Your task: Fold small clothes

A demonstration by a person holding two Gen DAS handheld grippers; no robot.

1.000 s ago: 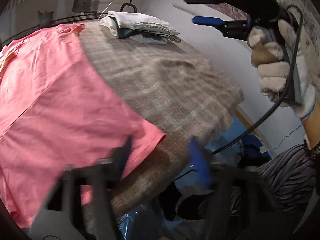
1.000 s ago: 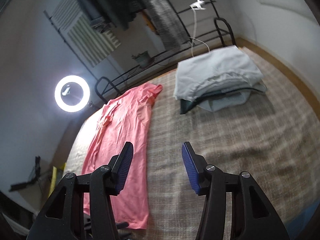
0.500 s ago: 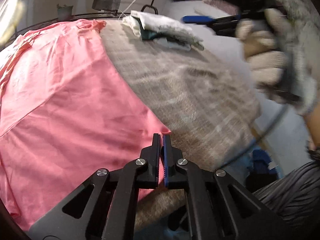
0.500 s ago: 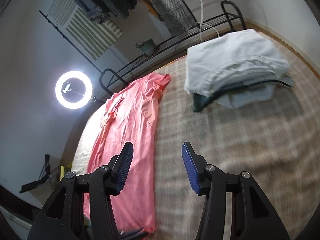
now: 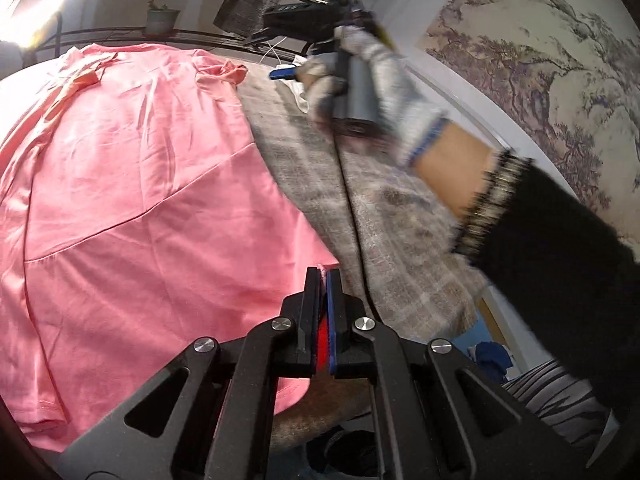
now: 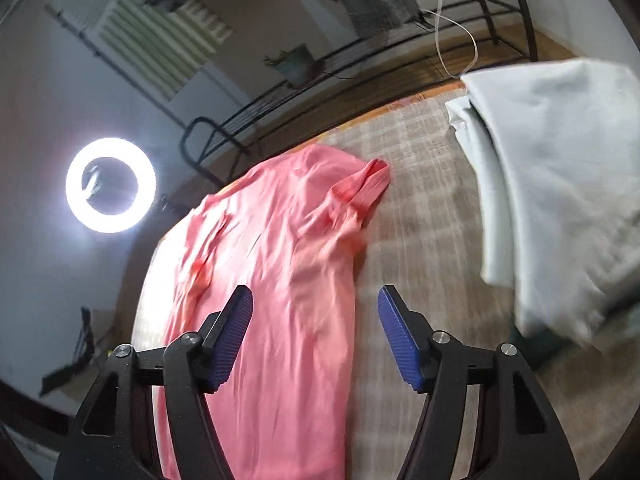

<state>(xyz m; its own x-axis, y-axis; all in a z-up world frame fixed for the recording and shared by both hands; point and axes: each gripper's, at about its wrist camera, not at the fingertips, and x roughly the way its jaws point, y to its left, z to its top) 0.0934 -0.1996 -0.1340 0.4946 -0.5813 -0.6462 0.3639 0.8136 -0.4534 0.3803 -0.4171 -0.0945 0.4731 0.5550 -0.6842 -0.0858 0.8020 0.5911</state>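
A pink T-shirt [image 5: 132,208] lies flat on the checked grey cloth of the table [image 5: 384,216]. My left gripper [image 5: 323,276] is shut on the shirt's near bottom corner, pink fabric showing between the pads. In the right wrist view the same pink shirt [image 6: 276,264] stretches away, its right sleeve [image 6: 366,184] bunched at the far end. My right gripper [image 6: 314,320] is open and empty, above the shirt's right edge. It also shows in the left wrist view [image 5: 288,74], held in a gloved hand near the sleeve.
A stack of folded pale clothes [image 6: 560,184] sits at the table's far right. A lit ring light [image 6: 111,185] stands left. A black metal rack [image 6: 360,64] with a potted plant runs behind the table. The table edge [image 5: 460,304] drops off at right.
My left gripper closed on the shirt's bottom corner and holds it. My right gripper travelled forward along the shirt toward the right sleeve, staying open.
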